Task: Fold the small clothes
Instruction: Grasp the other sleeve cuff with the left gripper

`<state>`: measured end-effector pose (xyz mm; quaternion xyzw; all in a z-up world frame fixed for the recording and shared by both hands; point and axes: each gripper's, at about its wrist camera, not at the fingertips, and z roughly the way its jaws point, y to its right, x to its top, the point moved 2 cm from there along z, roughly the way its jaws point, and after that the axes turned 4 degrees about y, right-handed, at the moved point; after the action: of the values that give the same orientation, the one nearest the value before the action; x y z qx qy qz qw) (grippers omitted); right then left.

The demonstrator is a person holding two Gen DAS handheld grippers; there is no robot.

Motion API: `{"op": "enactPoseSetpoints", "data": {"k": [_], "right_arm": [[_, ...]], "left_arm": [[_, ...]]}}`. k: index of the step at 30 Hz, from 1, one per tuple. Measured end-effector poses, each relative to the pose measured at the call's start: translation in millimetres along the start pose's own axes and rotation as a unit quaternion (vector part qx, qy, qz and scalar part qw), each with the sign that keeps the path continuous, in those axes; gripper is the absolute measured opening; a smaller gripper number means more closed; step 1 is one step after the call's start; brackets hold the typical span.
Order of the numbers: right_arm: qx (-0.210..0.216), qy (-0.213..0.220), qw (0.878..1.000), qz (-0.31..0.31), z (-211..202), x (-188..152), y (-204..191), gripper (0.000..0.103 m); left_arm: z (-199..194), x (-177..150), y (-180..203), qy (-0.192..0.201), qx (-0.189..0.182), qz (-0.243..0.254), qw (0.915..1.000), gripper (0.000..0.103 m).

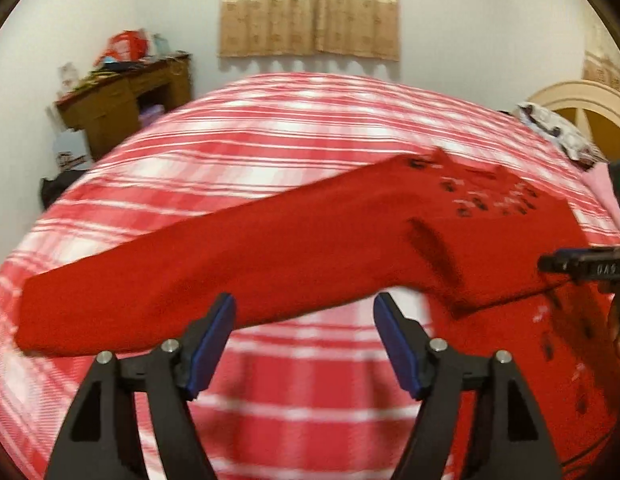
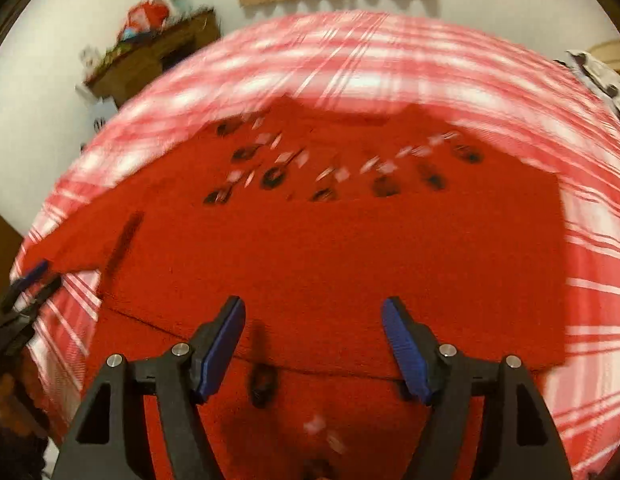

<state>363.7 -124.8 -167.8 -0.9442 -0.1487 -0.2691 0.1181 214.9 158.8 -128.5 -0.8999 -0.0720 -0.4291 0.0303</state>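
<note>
red-and-white plaid covers the bed under everything i'm working on, with a wooden desk against the far wall and a curtain above it. the red sweater lies flat on that bedspread, its patterned chest showing near the collar and its lower part already lapped over in a fold whose edge runs across just ahead of my right fingers. one sleeve stretches out long to the side, lying flat across the plaid.

my left hand-held gripper stands wide open with nothing between its blue pads, over bare bedspread just short of that sleeve. my right hand-held gripper is open about as far, empty too, hanging over the folded body without pinching it.

i judge the step in hand to be bringing the outstretched sleeve in over the body. to do it well i'd take the sleeve near its cuff end with the left, pinching only the sleeve layers and not the bedspread beneath, then carry it low and flat across toward the chest so it doesn't twist. the right could press lightly on the fold edge to keep the body from sliding. both views are blurred, so i'd settle first before closing on anything.
</note>
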Motion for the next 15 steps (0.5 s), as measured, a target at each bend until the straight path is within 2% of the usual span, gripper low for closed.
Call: {"op": "enactPoseSetpoints", "data": {"k": [2, 5, 8, 12, 15], "right_arm": [[-0.024, 0.014, 0.999, -0.036, 2, -1, -21, 0.074], [0.005, 0.031, 0.999, -0.044, -8, 3, -44, 0.074], [0.018, 0.049, 0.997, -0.061, -9, 14, -70, 0.074], [0.088, 0.015, 0.994, -0.065, 16, 10, -99, 0.074], [0.08, 0.034, 0.99, -0.109, 21, -2, -126, 0.074]], "left_arm": [[-3, -5, -23, -0.001, 0.022, -0.012, 0.9997, 0.074], [-6, -12, -67, -0.003, 0.068, -0.029, 0.9973, 0.074], [-7, -18, -114, -0.006, 0.126, -0.057, 0.9904, 0.074], [-11, -26, -167, -0.007, 0.172, -0.109, 0.9791, 0.075], [-14, -33, -193, -0.005, 0.198, -0.132, 0.9713, 0.078]]}}
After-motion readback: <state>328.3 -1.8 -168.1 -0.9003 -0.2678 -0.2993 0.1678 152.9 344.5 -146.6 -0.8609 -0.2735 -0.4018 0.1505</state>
